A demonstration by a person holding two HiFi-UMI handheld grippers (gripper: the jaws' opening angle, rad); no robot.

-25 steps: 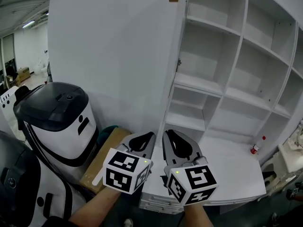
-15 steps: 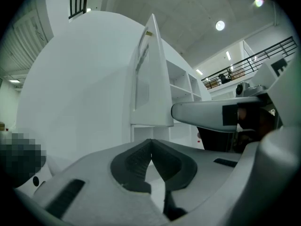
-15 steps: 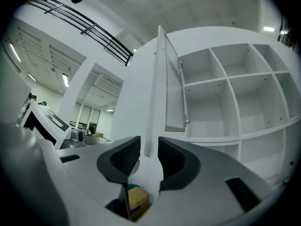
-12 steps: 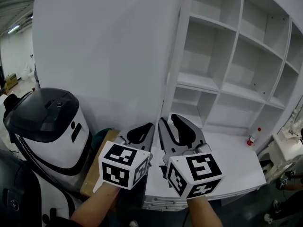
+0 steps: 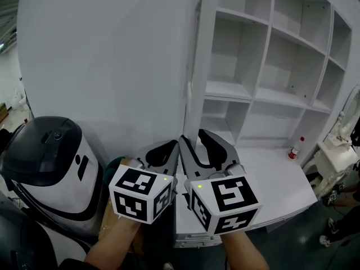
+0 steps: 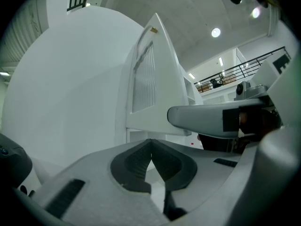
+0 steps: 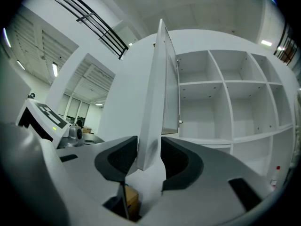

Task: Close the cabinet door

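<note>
The tall white cabinet door [image 5: 112, 66] stands open, its free edge [image 5: 194, 66] turned towards me. To its right are the bare white shelves [image 5: 264, 66]. My right gripper [image 5: 194, 142] is at the door's lower edge. Its jaws are opening, and in the right gripper view the door edge [image 7: 155, 102] stands between the pads [image 7: 176, 159] without being squeezed. My left gripper [image 5: 170, 146] sits close beside it on the left. In the left gripper view the left gripper [image 6: 150, 142] is shut with its tips meeting and nothing in them, in front of the door face [image 6: 70, 93].
A black-and-white machine [image 5: 50, 167] stands at the lower left beside the door. A cardboard box [image 5: 115, 218] lies under my left hand. On the low white ledge [image 5: 281, 179] at the right stands a small red-capped bottle [image 5: 293, 149]. Someone's leg [image 5: 343, 201] shows at the far right.
Both grippers have risen and come in towards the door's edge. The right jaws, shut a second ago, have spread apart around the edge. The left jaws stay shut.
</note>
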